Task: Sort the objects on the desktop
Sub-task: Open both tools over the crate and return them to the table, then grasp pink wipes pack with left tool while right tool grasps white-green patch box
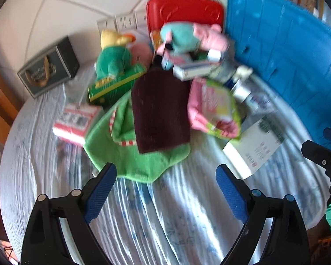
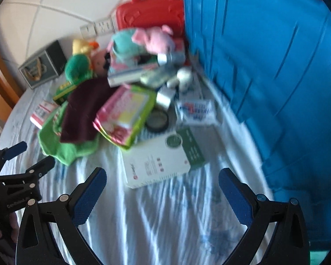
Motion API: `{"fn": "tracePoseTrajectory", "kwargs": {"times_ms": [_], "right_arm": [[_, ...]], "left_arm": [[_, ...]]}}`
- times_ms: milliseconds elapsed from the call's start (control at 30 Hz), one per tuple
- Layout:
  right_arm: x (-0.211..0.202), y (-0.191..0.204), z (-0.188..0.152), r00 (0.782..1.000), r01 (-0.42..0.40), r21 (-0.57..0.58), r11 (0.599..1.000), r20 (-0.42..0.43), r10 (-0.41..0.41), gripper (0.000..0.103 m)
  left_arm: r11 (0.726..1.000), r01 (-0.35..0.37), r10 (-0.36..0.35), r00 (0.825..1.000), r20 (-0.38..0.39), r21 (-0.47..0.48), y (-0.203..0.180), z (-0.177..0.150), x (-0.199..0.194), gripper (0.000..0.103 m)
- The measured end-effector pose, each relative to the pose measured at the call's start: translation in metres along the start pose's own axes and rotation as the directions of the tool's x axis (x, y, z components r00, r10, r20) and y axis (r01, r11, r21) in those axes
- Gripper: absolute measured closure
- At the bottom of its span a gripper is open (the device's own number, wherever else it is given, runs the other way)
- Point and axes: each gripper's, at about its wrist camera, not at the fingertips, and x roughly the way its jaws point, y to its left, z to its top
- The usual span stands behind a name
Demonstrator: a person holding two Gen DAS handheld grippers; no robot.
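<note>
Both the left gripper (image 1: 166, 190) and right gripper (image 2: 162, 195) hang wide apart, holding nothing, above the table (image 1: 187, 220). The pile lies ahead: a maroon cloth (image 1: 161, 110) on a green cloth (image 1: 141, 161), a white box (image 2: 163, 161) beside the blue bin (image 2: 275, 66).

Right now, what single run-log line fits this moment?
phase: approach, nothing held | left claw: open above cloth | right claw: open near white box | pile: unsorted beside blue bin | image: blurred
</note>
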Motion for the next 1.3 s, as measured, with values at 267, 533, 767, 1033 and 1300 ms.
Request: {"fn": "tracePoseTrajectory", "kwargs": {"times_ms": [267,533,767,1033,1300], "right_arm": [[0.041,-0.024,-0.004,0.995,0.002,0.040,0.999,-0.097,0.002,0.000],[0.056,-0.039,0.008,0.994,0.011,0.071,0.997,-0.110,-0.003,0.000],[0.079,-0.051,0.020,0.990,0.009,0.132,0.991,-0.139,0.009,0.000],[0.119,-0.042,0.032,0.977,-0.016,0.165,0.986,-0.208,0.051,0.000],[0.139,-0.032,0.042,0.969,-0.039,0.143,0.989,-0.234,0.072,0.000]], "left_arm": [[1.000,0.022,-0.022,0.998,-0.054,-0.001,-0.014,0.011,0.035,0.011],[0.996,0.051,-0.048,0.998,-0.044,0.069,-0.049,0.056,0.062,0.011],[0.978,0.056,-0.034,0.993,-0.109,0.203,-0.092,0.101,0.120,0.011],[0.967,0.135,-0.102,0.982,-0.158,0.217,-0.093,0.112,0.170,0.011],[0.974,0.108,-0.075,0.983,-0.165,0.197,-0.048,0.056,0.141,0.022]]}}
